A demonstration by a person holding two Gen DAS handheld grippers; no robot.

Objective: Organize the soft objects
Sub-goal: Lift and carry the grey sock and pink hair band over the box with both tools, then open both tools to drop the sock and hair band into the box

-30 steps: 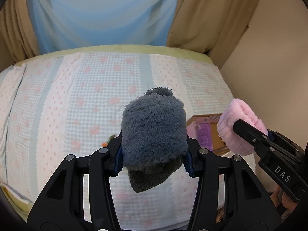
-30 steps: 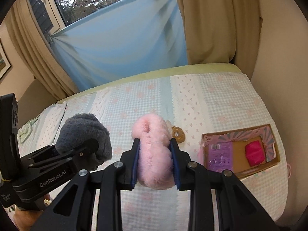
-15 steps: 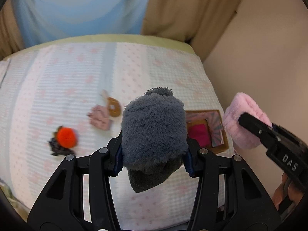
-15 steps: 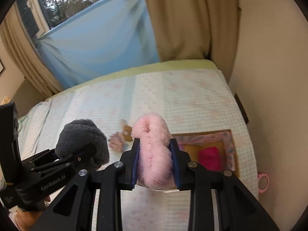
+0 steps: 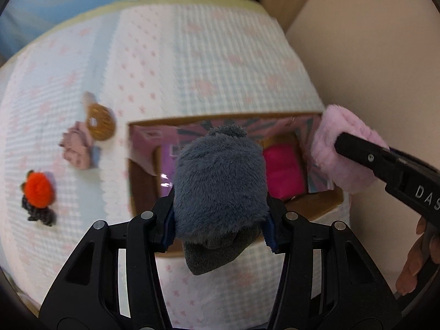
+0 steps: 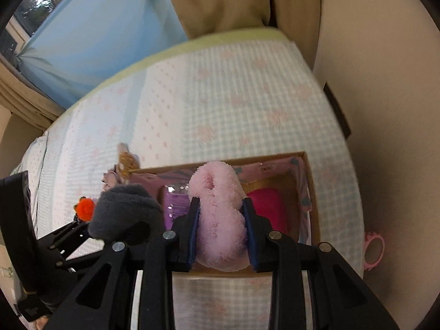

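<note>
My left gripper (image 5: pixel 220 214) is shut on a grey fluffy slipper (image 5: pixel 220 181) and holds it above the open cardboard box (image 5: pixel 141 187) on the bed. My right gripper (image 6: pixel 221 220) is shut on a pink fluffy slipper (image 6: pixel 220 214), also above the box (image 6: pixel 312 192). The pink slipper shows at the right of the left wrist view (image 5: pixel 341 148); the grey one shows at the left of the right wrist view (image 6: pixel 123 211). Inside the box lie a magenta soft item (image 5: pixel 283 170) and a purple packet (image 6: pixel 176 203).
On the checked bedspread (image 5: pixel 192 68) left of the box lie a brown donut-shaped toy (image 5: pixel 99 123), a pink soft piece (image 5: pixel 77 151) and an orange pom-pom on a black piece (image 5: pixel 37 189). A beige wall (image 6: pixel 385 82) runs along the right. A pink ring (image 6: pixel 372 251) sits at the bed's right edge.
Both grippers have moved forward and down with their slippers and now hover over the box, which looms larger. The loose toys have shifted left in view.
</note>
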